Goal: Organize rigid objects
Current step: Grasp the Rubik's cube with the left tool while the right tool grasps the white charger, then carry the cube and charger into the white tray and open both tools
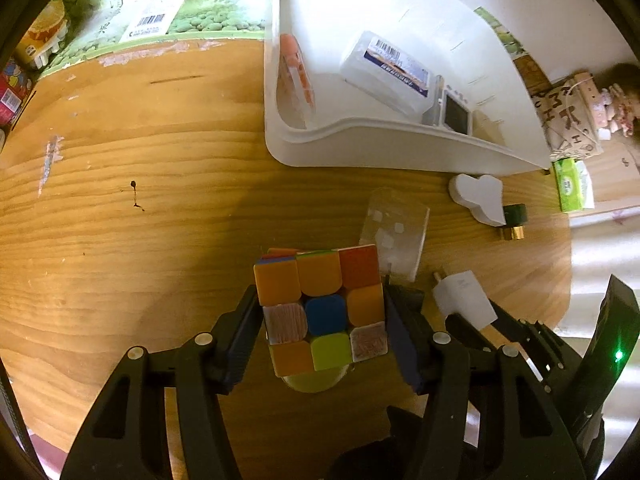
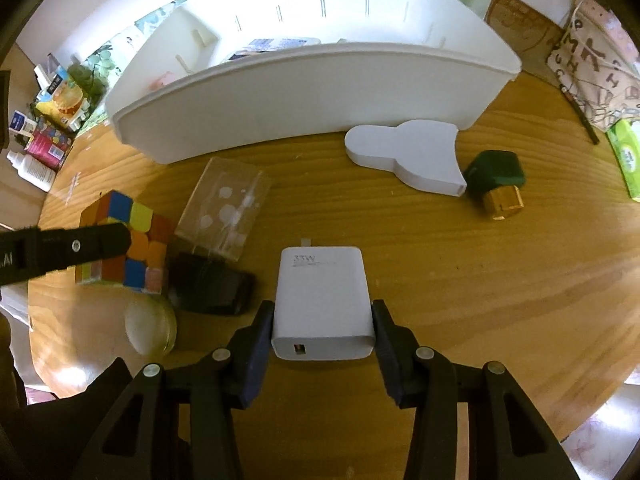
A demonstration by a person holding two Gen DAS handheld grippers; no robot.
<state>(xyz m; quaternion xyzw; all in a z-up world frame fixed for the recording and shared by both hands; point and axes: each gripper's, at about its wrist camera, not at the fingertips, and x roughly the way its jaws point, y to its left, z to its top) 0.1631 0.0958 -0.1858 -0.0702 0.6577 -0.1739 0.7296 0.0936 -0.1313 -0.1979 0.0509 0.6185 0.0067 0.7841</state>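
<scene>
Across the scuffed wooden tabletop (image 2: 500,280), beneath the white plastic bin (image 2: 304,92) at its far edge, the left tool (image 1: 324,312) clamps a multicoloured puzzle cube (image 1: 322,306) and the right tool (image 2: 323,326) a white 33W charger block (image 2: 322,300), both seemingly bound for that bin.

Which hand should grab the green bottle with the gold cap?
Probably neither yet: both are full. The left hand-held gripper holds the cube; the right hand-held gripper holds the charger. The bottle lies nearer the right.
</scene>
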